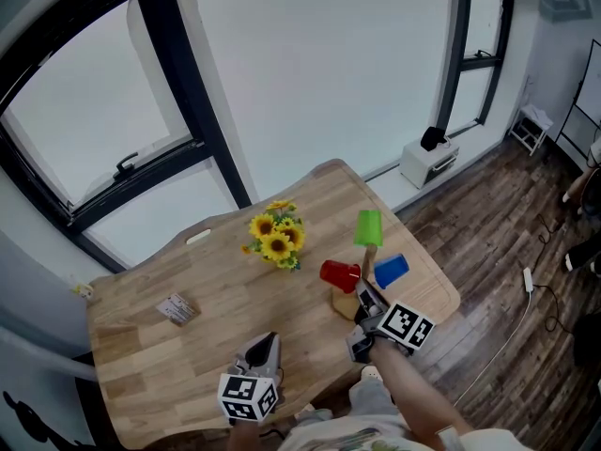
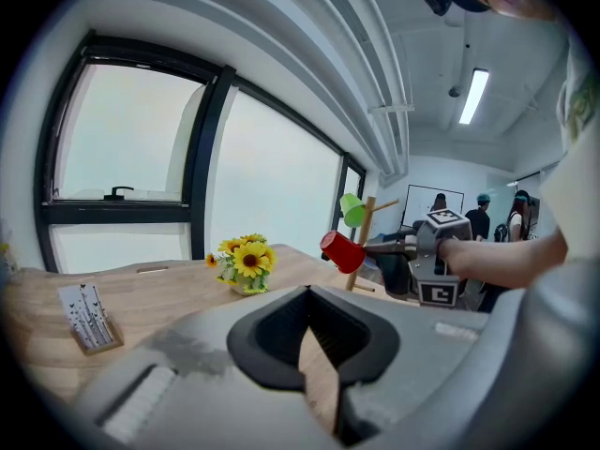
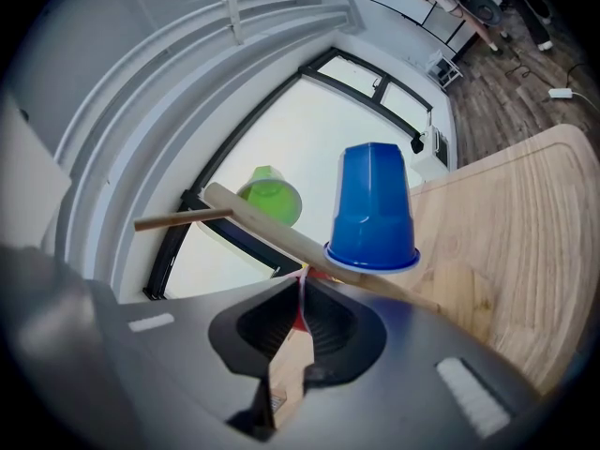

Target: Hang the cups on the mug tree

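The red cup [image 1: 340,273] is grasped by its thin rim in the right hand-held gripper [image 1: 361,292]. The jaws are clenched on the rim, and only a red sliver is seen between them in the right gripper view. The cup is held clear of the bench [image 1: 160,365] at the tip of this hand-held gripper, tilted on its side and just beside the post of the mug tree [image 1: 368,255]. Whether it touches a peg cannot be told.

Just beyond the same jaws, a blue cup [image 1: 391,270] is hung mouth-first on a peg of the tree. Farther off, a green cup [image 1: 368,226] is seen at the top of the post.

The left hand-held gripper [image 1: 266,348] is held low over the near part of the bench, well apart from the tree. Its jaws are drawn together with nothing between them. A pot of sunflowers [image 1: 275,237] stands ahead of it on the bench, and a small card stand [image 1: 177,308] is set off to its left.
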The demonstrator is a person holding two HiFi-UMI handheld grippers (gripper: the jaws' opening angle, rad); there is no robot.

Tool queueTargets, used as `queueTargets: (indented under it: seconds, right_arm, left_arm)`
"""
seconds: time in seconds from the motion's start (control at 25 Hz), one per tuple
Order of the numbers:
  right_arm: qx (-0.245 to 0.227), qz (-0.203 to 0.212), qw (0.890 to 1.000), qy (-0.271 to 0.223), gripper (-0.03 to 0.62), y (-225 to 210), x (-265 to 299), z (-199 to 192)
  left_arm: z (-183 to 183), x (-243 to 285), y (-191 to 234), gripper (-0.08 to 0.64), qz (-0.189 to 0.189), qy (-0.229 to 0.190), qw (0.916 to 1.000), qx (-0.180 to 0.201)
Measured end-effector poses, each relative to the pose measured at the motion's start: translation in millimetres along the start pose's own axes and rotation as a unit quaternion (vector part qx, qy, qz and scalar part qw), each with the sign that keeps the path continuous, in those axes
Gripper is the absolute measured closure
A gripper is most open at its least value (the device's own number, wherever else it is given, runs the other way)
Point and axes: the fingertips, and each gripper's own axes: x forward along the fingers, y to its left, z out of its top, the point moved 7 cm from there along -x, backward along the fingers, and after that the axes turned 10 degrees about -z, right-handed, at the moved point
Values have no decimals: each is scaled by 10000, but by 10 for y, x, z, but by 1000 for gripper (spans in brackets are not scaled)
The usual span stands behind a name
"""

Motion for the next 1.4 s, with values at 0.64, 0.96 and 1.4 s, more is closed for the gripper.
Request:
queueTargets:
  seconds: [0.64, 0.96, 1.4]
  right_arm:
    - [-1005, 182, 9947, 125, 518, 146, -187, 30]
    - [-2527, 129, 9673, -172, 532, 314, -468, 30]
    - [-4121, -68, 9099, -467, 592, 416, -850, -45]
  left_arm:
    - [77, 208, -184, 557, -415, -4, 9991, 110]
    - [209, 429, -400, 557, -821, -91, 9962, 266]
    - [437, 706, -795, 557, -1458, -221, 9872, 613]
